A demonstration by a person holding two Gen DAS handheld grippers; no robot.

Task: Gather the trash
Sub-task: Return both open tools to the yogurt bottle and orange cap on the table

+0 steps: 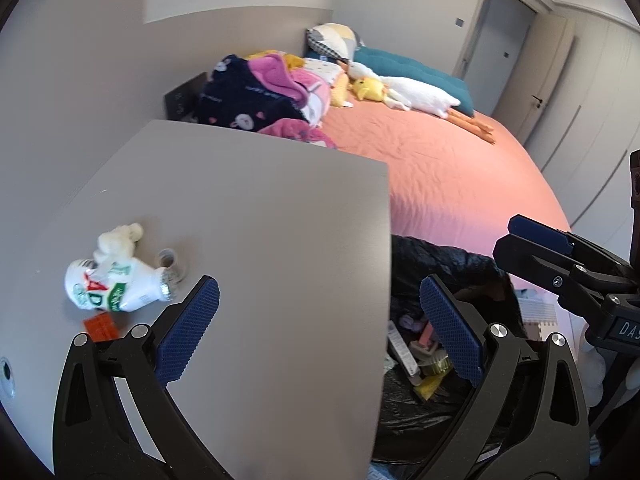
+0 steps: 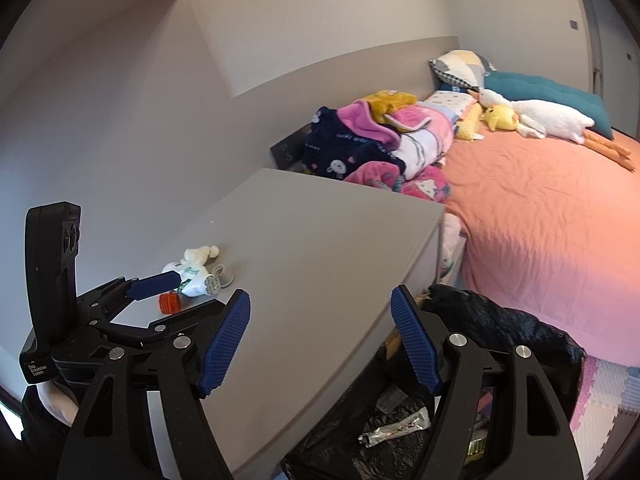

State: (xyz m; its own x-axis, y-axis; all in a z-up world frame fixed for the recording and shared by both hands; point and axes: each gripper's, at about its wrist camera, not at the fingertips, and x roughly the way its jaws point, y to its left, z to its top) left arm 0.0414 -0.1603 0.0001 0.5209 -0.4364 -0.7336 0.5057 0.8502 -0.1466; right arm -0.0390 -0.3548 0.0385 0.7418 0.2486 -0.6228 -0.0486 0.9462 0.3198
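White crushed bottle (image 1: 116, 286) lies on grey table (image 1: 260, 220).

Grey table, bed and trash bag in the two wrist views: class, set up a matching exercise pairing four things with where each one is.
Things:
1. crushed white bottle
2. orange cap
3. white goose plush
4. silver wrapper

Places:
A. inside the black trash bag
B. lying on the orange bed sheet
C. on the grey table, beside a crumpled tissue
D. on the table in front of the bottle

Pairs: 1-C, 2-D, 3-B, 4-A
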